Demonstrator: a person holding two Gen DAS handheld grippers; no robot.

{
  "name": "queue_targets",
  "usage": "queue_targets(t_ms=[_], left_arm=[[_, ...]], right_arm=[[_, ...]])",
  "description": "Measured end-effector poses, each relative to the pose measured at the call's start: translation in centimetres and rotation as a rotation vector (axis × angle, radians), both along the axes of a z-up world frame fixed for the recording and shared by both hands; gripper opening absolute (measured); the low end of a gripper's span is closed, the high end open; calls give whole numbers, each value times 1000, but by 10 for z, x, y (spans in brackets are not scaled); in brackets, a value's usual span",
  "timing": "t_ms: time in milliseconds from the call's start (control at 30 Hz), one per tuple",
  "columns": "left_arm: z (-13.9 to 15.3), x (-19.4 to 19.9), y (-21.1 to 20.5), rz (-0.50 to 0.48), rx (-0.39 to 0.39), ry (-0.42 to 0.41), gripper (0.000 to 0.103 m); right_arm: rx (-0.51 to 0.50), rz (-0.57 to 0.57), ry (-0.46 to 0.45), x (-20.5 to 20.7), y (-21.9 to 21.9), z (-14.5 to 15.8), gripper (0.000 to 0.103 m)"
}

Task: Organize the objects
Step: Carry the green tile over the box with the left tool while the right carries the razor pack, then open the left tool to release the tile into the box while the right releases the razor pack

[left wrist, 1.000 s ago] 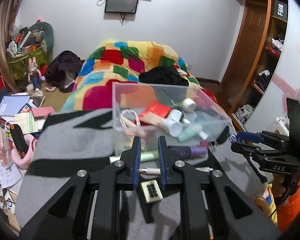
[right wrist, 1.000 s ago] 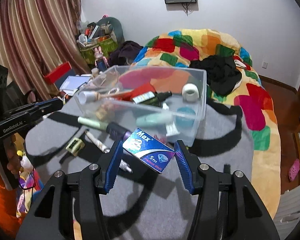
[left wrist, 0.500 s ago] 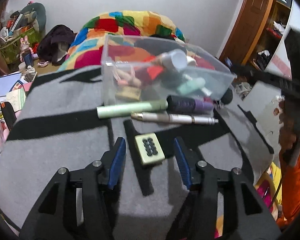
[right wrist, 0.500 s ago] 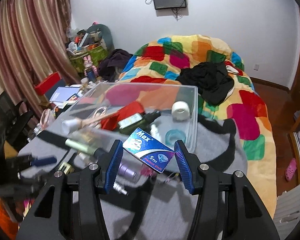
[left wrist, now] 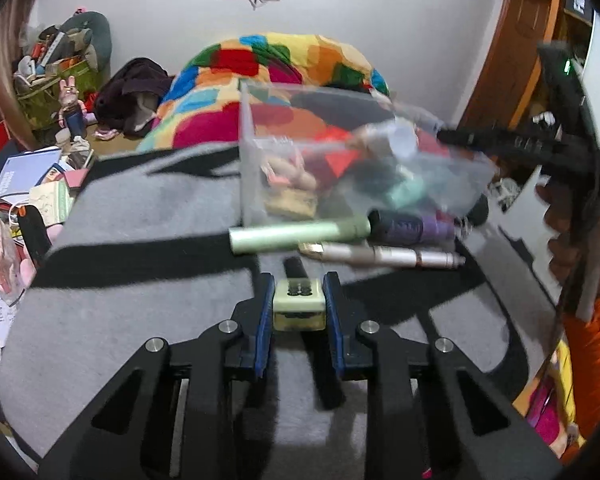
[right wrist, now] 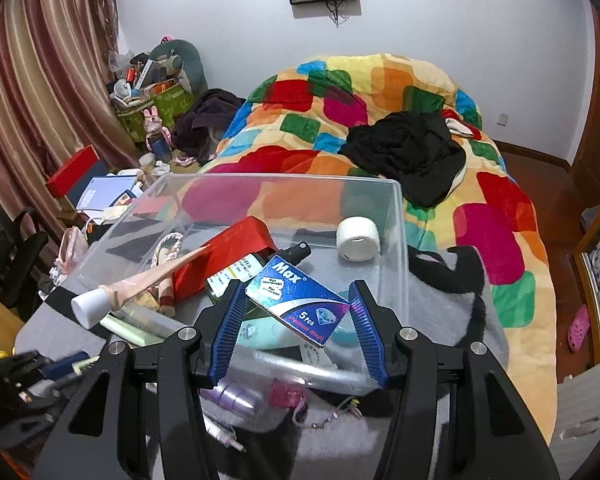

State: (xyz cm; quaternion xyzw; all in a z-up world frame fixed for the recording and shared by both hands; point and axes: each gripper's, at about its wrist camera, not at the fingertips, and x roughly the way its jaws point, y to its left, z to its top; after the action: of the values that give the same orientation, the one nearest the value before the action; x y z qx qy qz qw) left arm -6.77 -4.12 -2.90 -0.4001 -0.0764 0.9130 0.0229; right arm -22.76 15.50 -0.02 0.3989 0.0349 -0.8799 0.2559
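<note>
A: Bin (right wrist: 400, 240) status? Clear plastic, sitting on the grey blanket (left wrist: 140, 280), patchwork quilt (right wrist: 380, 92) behind it.

B: Confirmed. Inside, from the right wrist view: red box (right wrist: 228, 256), white tape roll (right wrist: 358, 239), dark spray bottle (right wrist: 260, 264), and a pink tube with white cap (right wrist: 140, 284) leaning over the near-left rim. More items under them, too cluttered to name.

A: Right gripper (right wrist: 296, 312)?

B: Jaws partly closed, clamped on a blue "Max 5 pcs" box (right wrist: 296, 300). Box sits tilted between the pads, held above the bin's near edge.

A: Left gripper (left wrist: 298, 304)?

B: Jaws closed narrow on a small pale-green block (left wrist: 299, 304) with dark dots on top. Both pads touching its sides, low over the blanket. Whether it's lifted off the fabric, can't tell.

A: What's loose outside the bin?

B: Left wrist view: green tube (left wrist: 300, 236) lying along the bin's near wall, purple bottle (left wrist: 416, 228) at its right end, silver pen-shaped thing (left wrist: 384, 257) just in front of both. All flat on the blanket, beyond the left jaws.

A: Right gripper visible from the left cam?

B: Yes, upper right, blurred, by the bin's far corner.
</note>
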Motion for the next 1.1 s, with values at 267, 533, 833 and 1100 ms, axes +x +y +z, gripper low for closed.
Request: queue_targets(t_ms=[267,533,833,1100], left_arm=[[44,-13,-15,18,34,109,24],[78,-50,-14,11,14,183,24],[54,-92,-17,11,52,103,24],[59,-74,-15,13,22,130,30]], right_arm=[[24,27,-24,-5,-13,-12,50],[25,41,-37,-9,-19,-16,50],[5,61,-22,0,-5,-6,59],[-30,37,46,18,24,15,64]])
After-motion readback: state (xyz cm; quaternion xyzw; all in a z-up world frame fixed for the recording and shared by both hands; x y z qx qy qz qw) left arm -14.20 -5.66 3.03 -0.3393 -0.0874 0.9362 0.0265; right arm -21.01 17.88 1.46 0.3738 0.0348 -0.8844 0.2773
